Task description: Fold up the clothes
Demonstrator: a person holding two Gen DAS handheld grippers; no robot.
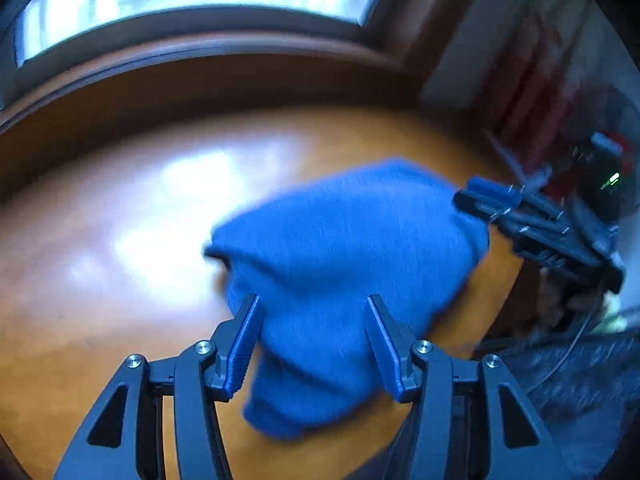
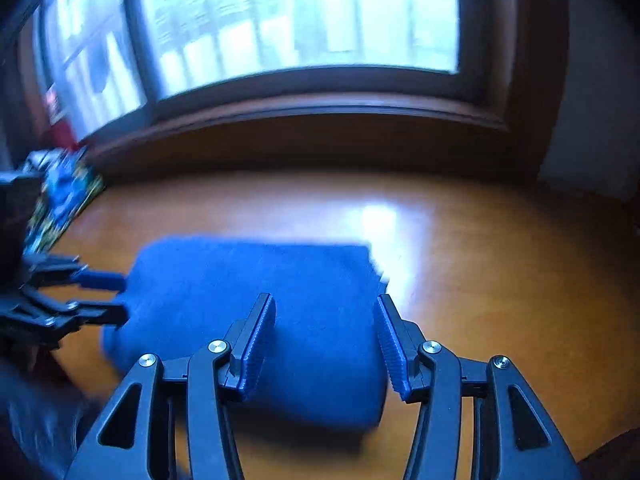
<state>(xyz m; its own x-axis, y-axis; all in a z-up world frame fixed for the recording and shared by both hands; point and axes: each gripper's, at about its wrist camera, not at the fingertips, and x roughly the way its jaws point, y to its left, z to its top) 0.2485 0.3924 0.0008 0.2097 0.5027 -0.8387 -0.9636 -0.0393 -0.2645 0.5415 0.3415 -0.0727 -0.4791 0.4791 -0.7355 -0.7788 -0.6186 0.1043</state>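
One blue garment (image 1: 344,264), folded into a soft bundle, lying on the orange wooden tabletop (image 1: 120,240), toward its near edge, with the window (image 2: 280,20) beyond the far edge. No other clothing in view.

Two grippers, both over or beside that bundle. Left gripper (image 1: 312,308) with jaws spread apart, nothing between them but air, hanging just above the garment's near end. Right gripper (image 2: 325,308) likewise spread and empty, the bundle directly ahead and below, between the two fingers in its own view.

Long axis of the bundle hard to fix through the blur; in the right wrist view seemingly running across the tabletop, left to right. From the left wrist view, right gripper (image 1: 472,196) at the bundle's far right end, touching or just beside it. Both about equally near.
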